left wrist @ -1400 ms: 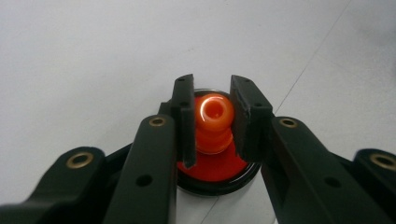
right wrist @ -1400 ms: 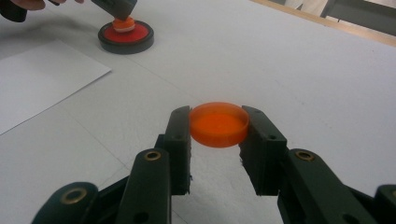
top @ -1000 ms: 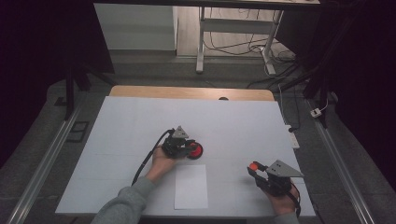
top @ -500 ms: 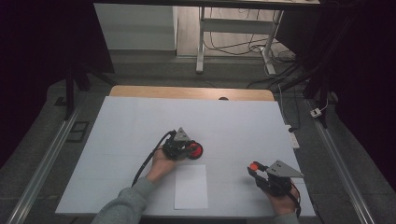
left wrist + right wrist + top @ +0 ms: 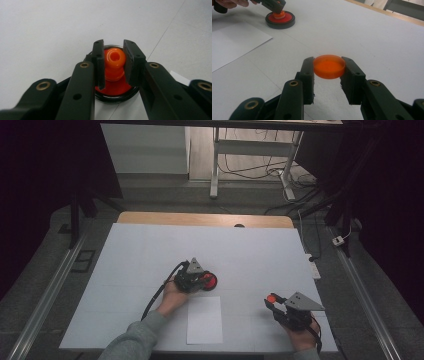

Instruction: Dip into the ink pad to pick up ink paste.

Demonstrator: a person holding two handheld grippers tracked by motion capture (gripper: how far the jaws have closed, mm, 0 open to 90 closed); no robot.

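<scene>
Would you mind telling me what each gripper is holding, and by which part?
The left gripper clamps the orange knob by its sides, above the red-and-black base. The right gripper holds the orange disc by its edge.

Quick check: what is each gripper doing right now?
Left gripper: shut on the orange knob of the red-and-black base.
Right gripper: shut on the orange disc, held above the table.

White table (image 5: 135,250), paper sheet (image 5: 204,320), black-rimmed red dish (image 5: 208,281)
</scene>
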